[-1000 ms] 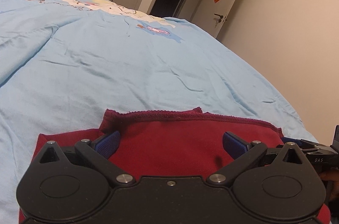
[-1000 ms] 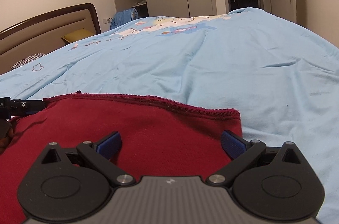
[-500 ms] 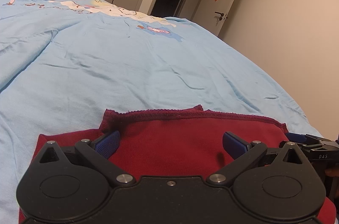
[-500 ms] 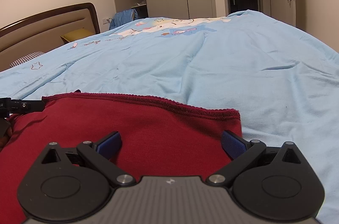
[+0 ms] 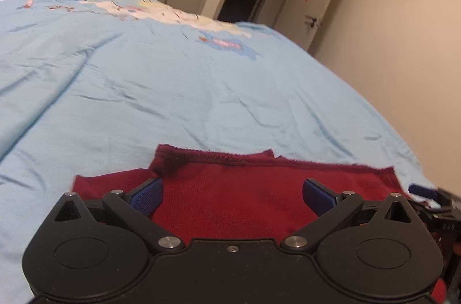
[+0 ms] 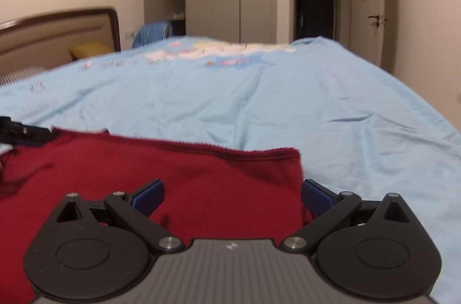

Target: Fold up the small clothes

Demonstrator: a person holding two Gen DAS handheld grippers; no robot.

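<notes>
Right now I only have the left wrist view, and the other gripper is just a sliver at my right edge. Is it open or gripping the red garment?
Observer: The right gripper is open, jaws wide apart, with nothing pinched between them.
Operator: Is it fully over the cloth?
Observer: No. It straddles the right edge of the red garment: one pad is over cloth, the other over the blue sheet.
Operator: Is that side's far corner folded?
Observer: It appears to lie flat on the sheet, hem showing.

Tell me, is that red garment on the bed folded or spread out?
Partly folded, it seems: in the left wrist view the dark red garment shows one layer over another at its left corner. Its near part is hidden behind the grippers.
</notes>
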